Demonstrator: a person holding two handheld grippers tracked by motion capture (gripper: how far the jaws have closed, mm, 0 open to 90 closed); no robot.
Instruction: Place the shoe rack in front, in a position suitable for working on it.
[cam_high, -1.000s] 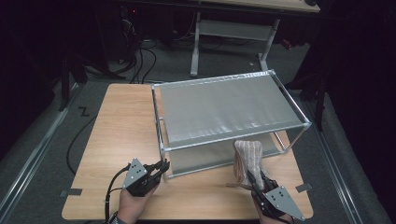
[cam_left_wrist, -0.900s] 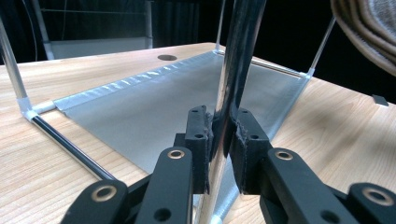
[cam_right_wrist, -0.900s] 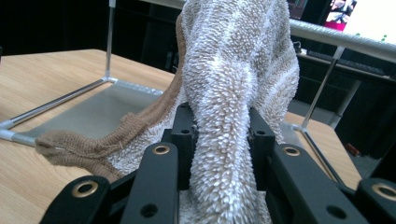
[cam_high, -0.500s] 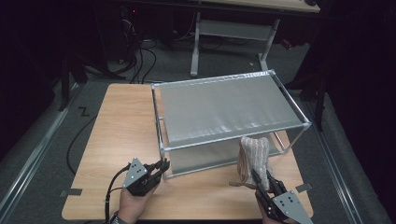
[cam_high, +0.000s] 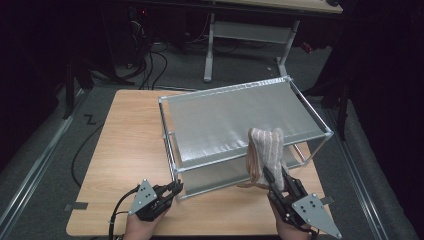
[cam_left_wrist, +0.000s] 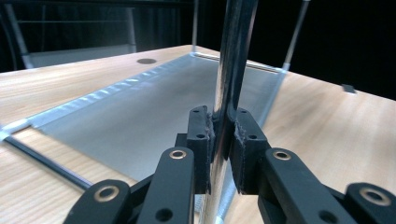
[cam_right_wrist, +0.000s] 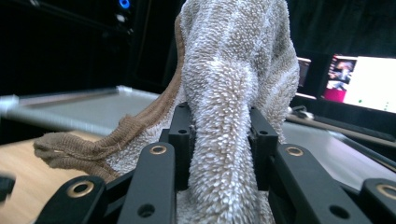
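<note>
High view counts out plainly: one two-tier silver metal rack (cam_high: 240, 125) with flat sheet shelves and thin round posts, one folded beige terry towel (cam_high: 265, 152) with a brown ribbed edge, one pale wooden table (cam_high: 125, 150), and my two black grippers.

My left gripper (cam_high: 172, 190) has its jaws pressed onto the rack's near corner post (cam_left_wrist: 231, 70); in the left gripper view that shiny round post rises straight up between the two pads, with the lower shelf's matt grey sheet spreading out ahead of the jaws. My right gripper (cam_high: 275, 182) pinches the towel, which stands up above the jaws, in front of the rack's near right side and overlapping the edge of the top shelf in the high view. In the right gripper view the towel (cam_right_wrist: 233, 93) bulges thick and nubbly between the jaws, its looped pile coarse, while the brown hem hangs off to the left of the jaws in a limp fold.

Compared with a second ago, my left gripper has kept its clamp on the same post and the rack has not shifted. My right gripper has drawn back toward me and lifted, so the towel now stands taller and more upright than it did then, with its top rounded in two soft lobes.
</note>
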